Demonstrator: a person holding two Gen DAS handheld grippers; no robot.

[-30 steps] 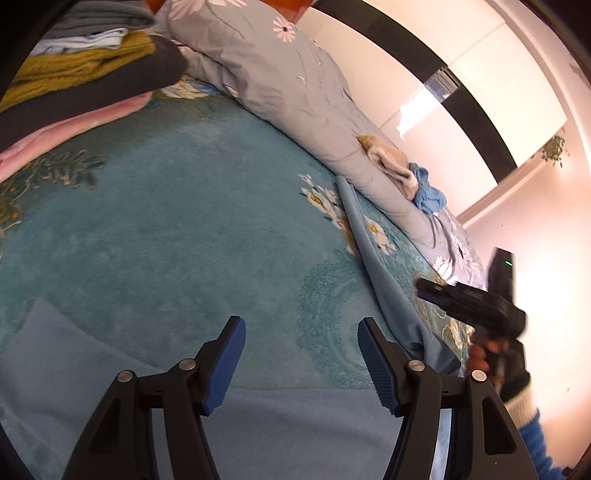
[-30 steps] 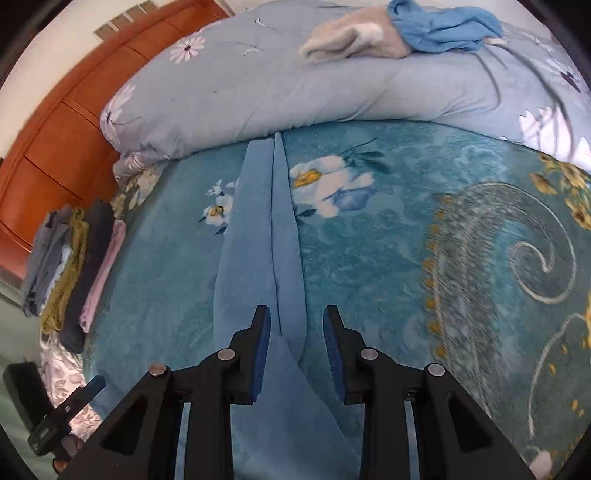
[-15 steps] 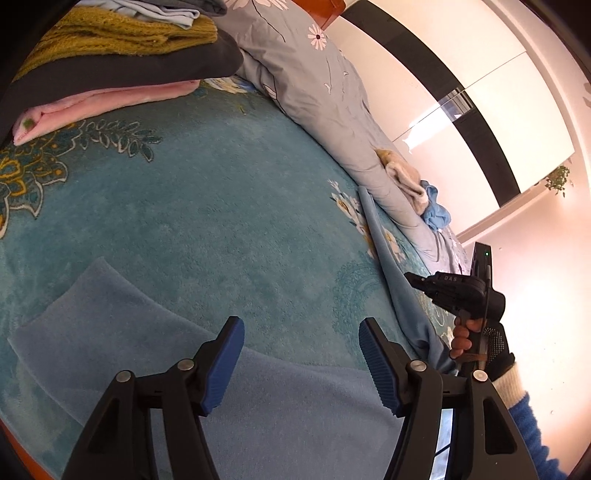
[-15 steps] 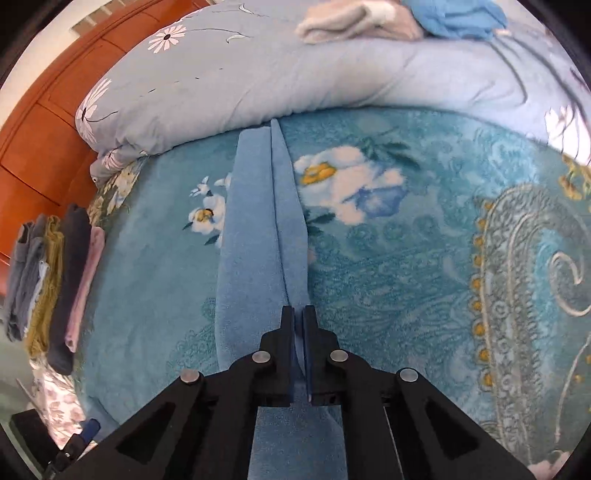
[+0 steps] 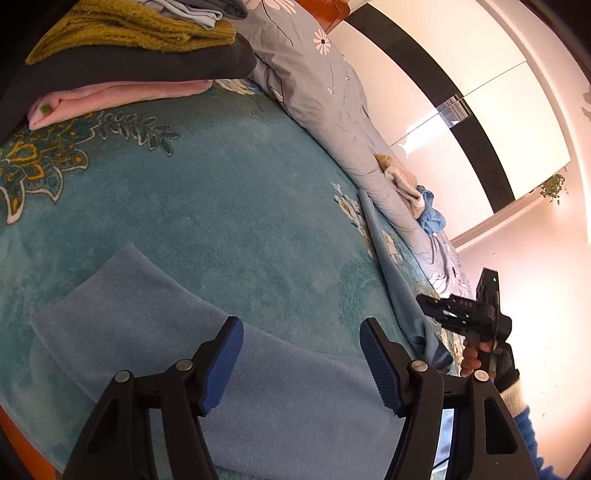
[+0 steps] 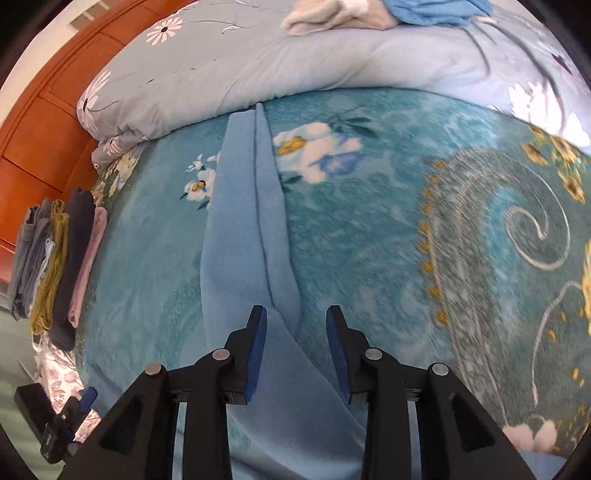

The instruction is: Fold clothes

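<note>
A light blue fleece garment (image 6: 243, 221) lies stretched over the teal flowered blanket (image 6: 369, 221), its long part folded in two with a seam down the middle. My right gripper (image 6: 296, 315) points down at its near end. Its jaws are opening, the cloth lies between and under the pads, and they do not press on it. In the left wrist view the garment's other end (image 5: 166, 321) lies flat. My left gripper (image 5: 300, 328) hovers open just above it, holding nothing. A hand holds the right gripper (image 5: 461, 314) at the right.
A stack of folded clothes (image 5: 129, 48), pink, dark grey and mustard, sits on the blanket's far corner. A grey daisy duvet (image 6: 240, 55) runs along the back with a beige garment (image 6: 332, 14) and a blue one on it. Orange wooden headboard (image 6: 37, 129) behind.
My right gripper closed on the blue cloth half a second ago and has now parted its jaws. The left gripper moved along the bed, stayed open, and more of the garment's end shows.
</note>
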